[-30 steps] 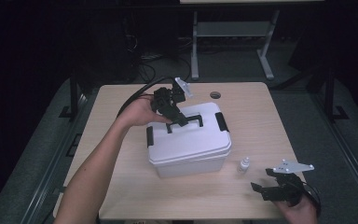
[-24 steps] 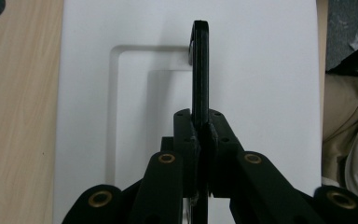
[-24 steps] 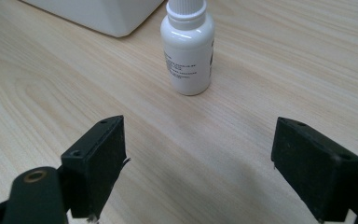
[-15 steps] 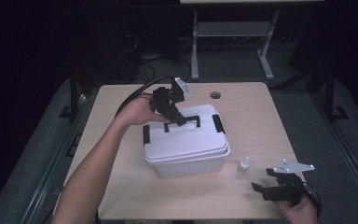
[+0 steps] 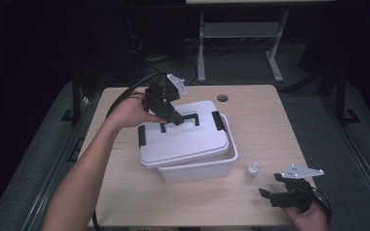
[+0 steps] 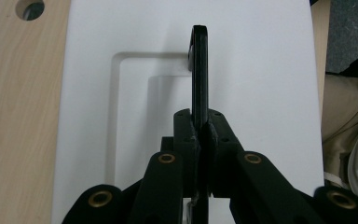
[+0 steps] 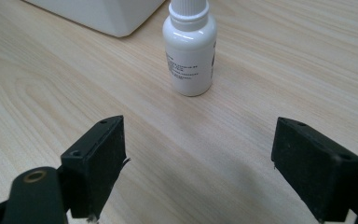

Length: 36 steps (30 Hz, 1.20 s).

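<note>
A white plastic box (image 5: 200,167) stands mid-table. Its white lid (image 5: 183,139) is raised off the box, shifted left and tilted, and carries black side latches. My left gripper (image 5: 176,119) is shut on the lid's black handle (image 6: 199,74), which stands upright between the pads in the left gripper view (image 6: 200,133). A small white dropper bottle (image 5: 252,169) stands upright on the table just right of the box. My right gripper (image 5: 274,196) rests low near the front right edge, open, with the bottle (image 7: 189,46) a short way ahead of its empty jaws (image 7: 198,168).
The light wooden table (image 5: 270,125) has a round cable hole (image 5: 222,98) at the back. A black cable (image 5: 125,96) trails from the left gripper over the left rear corner. Dark floor and a metal desk frame (image 5: 241,43) lie beyond.
The left gripper has lifted the lid by its handle, up and slightly left, so the lid has come off the box and the box's right rim shows. The right gripper has stayed put.
</note>
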Each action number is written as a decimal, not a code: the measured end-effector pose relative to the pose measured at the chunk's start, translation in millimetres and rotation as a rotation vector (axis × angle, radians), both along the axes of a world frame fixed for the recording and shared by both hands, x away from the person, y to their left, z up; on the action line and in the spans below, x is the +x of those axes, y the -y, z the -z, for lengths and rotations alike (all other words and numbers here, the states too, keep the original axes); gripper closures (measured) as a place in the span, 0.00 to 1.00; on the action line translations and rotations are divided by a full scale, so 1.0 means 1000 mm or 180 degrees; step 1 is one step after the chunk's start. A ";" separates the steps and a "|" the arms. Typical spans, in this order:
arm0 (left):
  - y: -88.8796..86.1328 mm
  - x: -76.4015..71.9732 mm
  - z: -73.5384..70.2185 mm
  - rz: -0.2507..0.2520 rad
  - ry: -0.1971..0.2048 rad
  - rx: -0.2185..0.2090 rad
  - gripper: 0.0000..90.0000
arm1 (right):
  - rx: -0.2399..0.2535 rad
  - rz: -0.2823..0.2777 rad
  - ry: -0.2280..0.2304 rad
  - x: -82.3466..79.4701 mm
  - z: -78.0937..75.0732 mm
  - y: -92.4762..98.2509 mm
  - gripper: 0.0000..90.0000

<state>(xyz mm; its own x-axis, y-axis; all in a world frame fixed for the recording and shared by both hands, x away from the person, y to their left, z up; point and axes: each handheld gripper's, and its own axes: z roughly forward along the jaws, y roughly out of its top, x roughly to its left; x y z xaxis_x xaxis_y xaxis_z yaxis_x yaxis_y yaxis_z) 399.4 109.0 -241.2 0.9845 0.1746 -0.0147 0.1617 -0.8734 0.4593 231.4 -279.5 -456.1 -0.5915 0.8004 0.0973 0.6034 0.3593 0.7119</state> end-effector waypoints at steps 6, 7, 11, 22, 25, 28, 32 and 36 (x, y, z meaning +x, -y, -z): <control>-0.019 -0.007 -0.008 -0.0114 0.0036 -0.0028 0.94 | -0.0007 0.0016 0.0001 -0.001 -0.001 0.001 0.19; -0.023 -0.008 -0.010 -0.0132 0.0051 -0.0024 0.94 | -0.0009 0.0014 0.0000 -0.001 -0.001 0.001 0.19; -0.036 -0.012 -0.014 -0.0203 0.0078 -0.0039 0.94 | -0.0023 0.0010 0.0009 -0.001 0.000 0.000 0.19; -0.072 -0.026 -0.023 -0.0400 0.0127 -0.0044 0.94 | -0.0054 0.0011 0.0007 -0.002 -0.002 -0.001 0.19; -0.079 -0.028 -0.024 -0.0441 0.0138 -0.0047 0.94 | -0.0057 0.0008 0.0007 -0.002 -0.002 -0.001 0.19; -0.090 -0.031 -0.025 -0.0496 0.0140 -0.0040 0.94 | -0.0069 0.0012 0.0025 -0.002 -0.002 0.000 0.19; -0.102 -0.036 -0.024 -0.0578 0.0136 -0.0051 0.94 | -0.0074 0.0019 0.0028 -0.002 -0.002 0.000 0.19; -0.115 -0.041 -0.025 -0.0652 0.0155 -0.0044 0.94 | -0.0082 0.0005 0.0028 -0.002 -0.002 -0.001 0.19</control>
